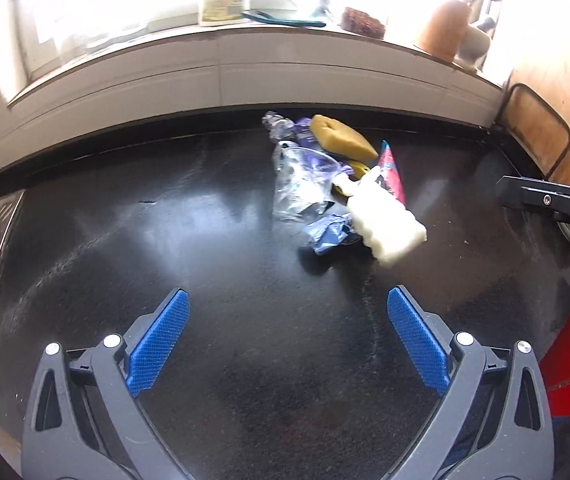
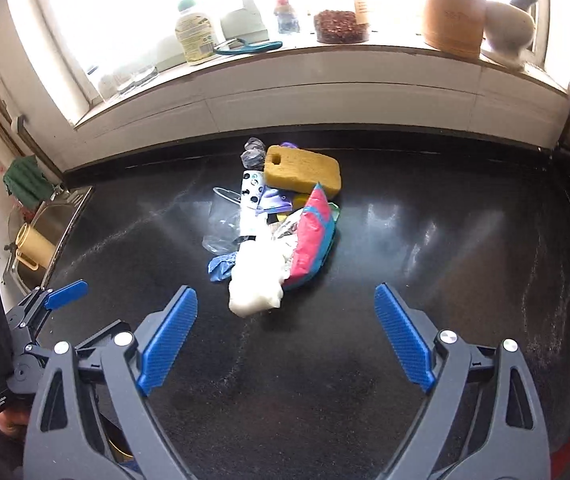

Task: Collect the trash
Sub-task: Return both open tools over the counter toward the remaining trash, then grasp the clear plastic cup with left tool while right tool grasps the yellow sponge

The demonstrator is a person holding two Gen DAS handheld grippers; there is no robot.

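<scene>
Glossy black worktop (image 2: 425,240) under bright window; sill (image 2: 325,64) above carries bottle (image 2: 194,38), jar (image 2: 341,26), clay pot (image 2: 453,8). Sink (image 2: 51,220) at left edge.

Trash pile (image 2: 273,224) lies mid-worktop toward back wall, long axis running near-to-far. Yellow sponge (image 2: 305,170) at far end, white foam piece (image 2: 255,280) at near end, pink wrapper (image 2: 313,240) alongside at right, clear plastic (image 2: 221,228) at left.

Left gripper (image 1: 288,320) spread wide, empty, short of pile. Right gripper (image 2: 286,316) spread wide, empty, foam just beyond its tips.
</scene>
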